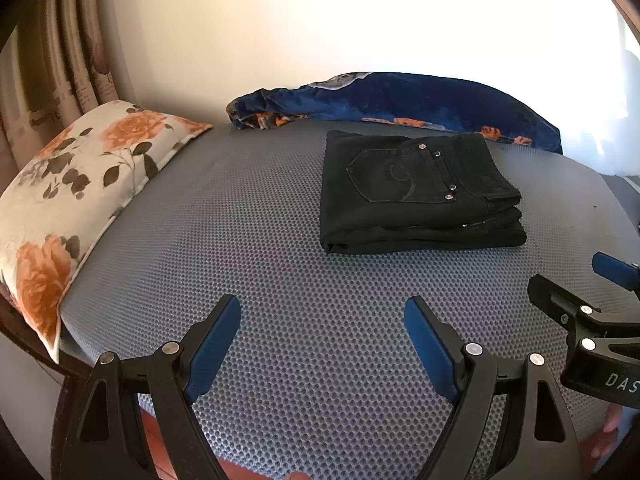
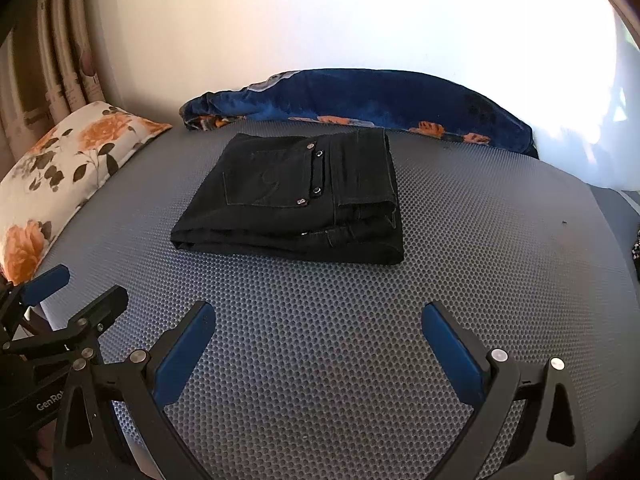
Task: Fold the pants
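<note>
Pants [image 1: 420, 192] folded on mattress [image 1: 280, 320]

Grey dotted mattress cover [image 1: 280, 280]; floral pillow [image 1: 80, 184] at its left edge; rumpled blue floral blanket [image 1: 400, 100] lay along the far wall; patterned curtain [image 1: 52, 72] hung behind the pillow.
</note>
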`<state>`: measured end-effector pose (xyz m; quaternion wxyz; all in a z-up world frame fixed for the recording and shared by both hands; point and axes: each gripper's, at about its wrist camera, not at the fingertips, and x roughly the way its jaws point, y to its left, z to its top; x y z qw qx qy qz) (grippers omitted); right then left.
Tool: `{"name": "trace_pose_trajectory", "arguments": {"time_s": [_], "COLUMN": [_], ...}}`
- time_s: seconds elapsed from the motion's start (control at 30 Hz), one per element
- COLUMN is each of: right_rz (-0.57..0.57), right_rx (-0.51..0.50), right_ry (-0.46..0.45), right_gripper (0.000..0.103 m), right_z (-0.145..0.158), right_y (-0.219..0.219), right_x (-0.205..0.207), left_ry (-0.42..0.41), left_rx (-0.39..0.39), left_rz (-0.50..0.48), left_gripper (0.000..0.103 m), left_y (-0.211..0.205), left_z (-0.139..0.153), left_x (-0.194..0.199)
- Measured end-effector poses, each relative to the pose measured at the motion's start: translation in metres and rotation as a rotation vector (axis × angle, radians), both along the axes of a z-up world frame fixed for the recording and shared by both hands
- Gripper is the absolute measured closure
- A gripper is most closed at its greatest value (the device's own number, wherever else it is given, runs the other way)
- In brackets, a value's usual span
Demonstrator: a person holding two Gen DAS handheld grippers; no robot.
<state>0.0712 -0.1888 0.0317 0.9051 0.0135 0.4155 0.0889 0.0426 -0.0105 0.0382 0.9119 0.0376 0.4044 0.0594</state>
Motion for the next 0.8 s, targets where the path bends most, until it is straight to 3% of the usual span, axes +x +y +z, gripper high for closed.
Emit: {"name": "trace_pose_trajectory", "arguments": {"time_s": [0.8], "right_rz": [0.001], "right_rx": [0.007], "right_ry": [0.045], "right_gripper": [0.001], "right_z": [-0.013], "right_y": [0.001], "right_x": [0.006], "left_ry": [-0.006], "left_rx": [0.029], "left_rz": [0.002], "left_gripper": [0.019], "left_y": [-0.001], "left_z": [-0.005], "left_x": [0.003]}}
